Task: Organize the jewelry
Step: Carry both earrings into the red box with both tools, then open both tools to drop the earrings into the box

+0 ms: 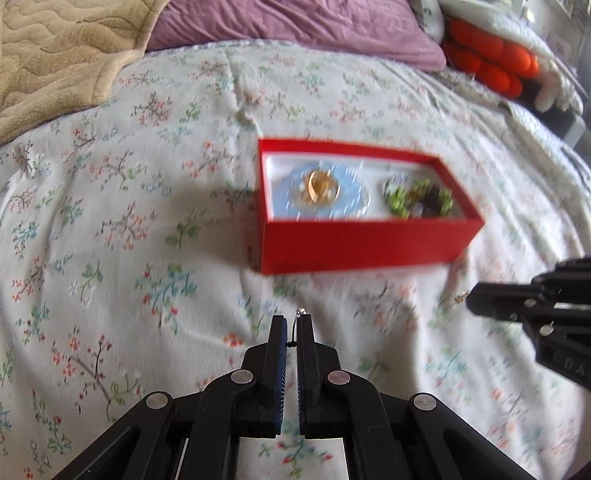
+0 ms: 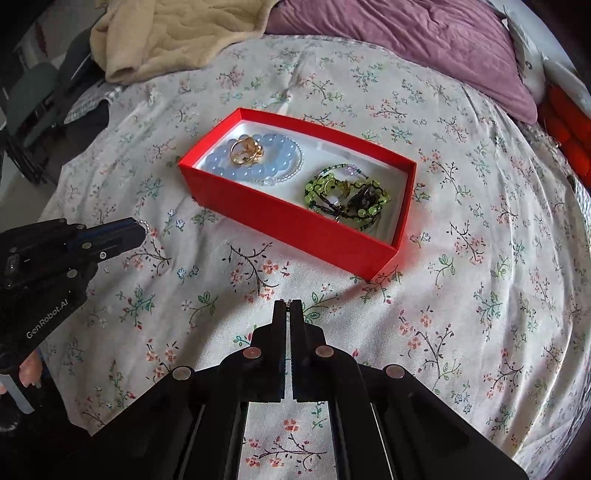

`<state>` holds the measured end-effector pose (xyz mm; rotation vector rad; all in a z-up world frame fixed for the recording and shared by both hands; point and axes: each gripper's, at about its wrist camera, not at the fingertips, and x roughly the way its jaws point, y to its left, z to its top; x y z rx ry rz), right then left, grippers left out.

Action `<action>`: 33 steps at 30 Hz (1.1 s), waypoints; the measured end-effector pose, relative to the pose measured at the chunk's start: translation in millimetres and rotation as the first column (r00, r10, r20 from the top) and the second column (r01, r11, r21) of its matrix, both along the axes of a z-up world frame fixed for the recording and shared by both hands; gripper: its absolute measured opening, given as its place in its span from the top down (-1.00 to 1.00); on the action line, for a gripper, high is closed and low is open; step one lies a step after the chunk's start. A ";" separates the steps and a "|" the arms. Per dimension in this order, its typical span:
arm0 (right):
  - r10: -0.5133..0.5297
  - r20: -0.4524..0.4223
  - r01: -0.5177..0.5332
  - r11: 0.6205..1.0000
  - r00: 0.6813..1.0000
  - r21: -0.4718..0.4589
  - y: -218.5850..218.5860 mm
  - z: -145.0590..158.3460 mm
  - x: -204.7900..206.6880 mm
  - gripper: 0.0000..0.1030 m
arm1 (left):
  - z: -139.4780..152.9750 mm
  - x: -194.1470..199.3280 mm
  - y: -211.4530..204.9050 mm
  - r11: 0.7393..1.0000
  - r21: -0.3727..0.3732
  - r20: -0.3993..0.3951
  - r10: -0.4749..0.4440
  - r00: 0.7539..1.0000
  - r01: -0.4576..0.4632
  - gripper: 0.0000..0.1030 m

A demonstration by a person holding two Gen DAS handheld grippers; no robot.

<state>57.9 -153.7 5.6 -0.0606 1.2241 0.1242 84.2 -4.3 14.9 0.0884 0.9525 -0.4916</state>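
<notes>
Floral cotton covers the bed (image 2: 461,258), the largest thing here, and everything else is placed against the red box (image 2: 295,218) lying open on it. Beyond the box a purple cushion (image 2: 406,40) and a beige blanket (image 2: 177,33) are heaped at the far edge.

The box holds most of the jewelry already, so the sorting looks well advanced. Its left part carries a pale blue bead bracelet (image 2: 255,162) with a gold ring (image 2: 245,149) resting on top of it; its right part carries a tangle of green bead strands (image 2: 347,195) with darker pieces mixed in. Both lie on the white lining.

What seems left is one small item. The left gripper (image 1: 291,325), on the near side of the box and clear of it, is clenched on a small silvery piece (image 1: 300,314), thin and glinting, with a dark thread beside it between the fingers; in the right wrist view the same tip shows a few tiny beads. I judge it goes into the box next.

The right gripper (image 2: 287,306), also nearer than the box, has its fingers pressed almost together with nothing visible between them. No other loose jewelry shows on the sheet.
</notes>
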 end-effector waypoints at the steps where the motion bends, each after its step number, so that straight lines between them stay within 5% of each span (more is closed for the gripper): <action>1: -0.007 0.001 0.007 1.000 1.000 0.011 -2.1 2.1 0.9 0.98 | 3.6 2.2 -2.0 1.000 -0.009 0.002 0.000 1.000 0.000 1.00; 14: -0.173 0.037 0.163 0.968 0.984 0.189 -36.9 27.9 32.7 0.97 | 14.9 38.6 -44.9 0.997 -0.071 0.009 0.014 1.000 -0.013 1.00; 27: -0.216 0.044 0.205 0.962 0.975 0.180 -51.2 10.9 62.4 0.97 | -1.5 65.8 -66.9 0.999 -0.011 0.028 0.053 0.998 -0.053 1.00; 33: -0.213 0.027 0.204 0.959 0.977 0.198 -56.5 7.0 65.1 0.93 | -3.6 64.8 -72.8 0.999 0.027 0.045 0.038 0.998 -0.039 0.58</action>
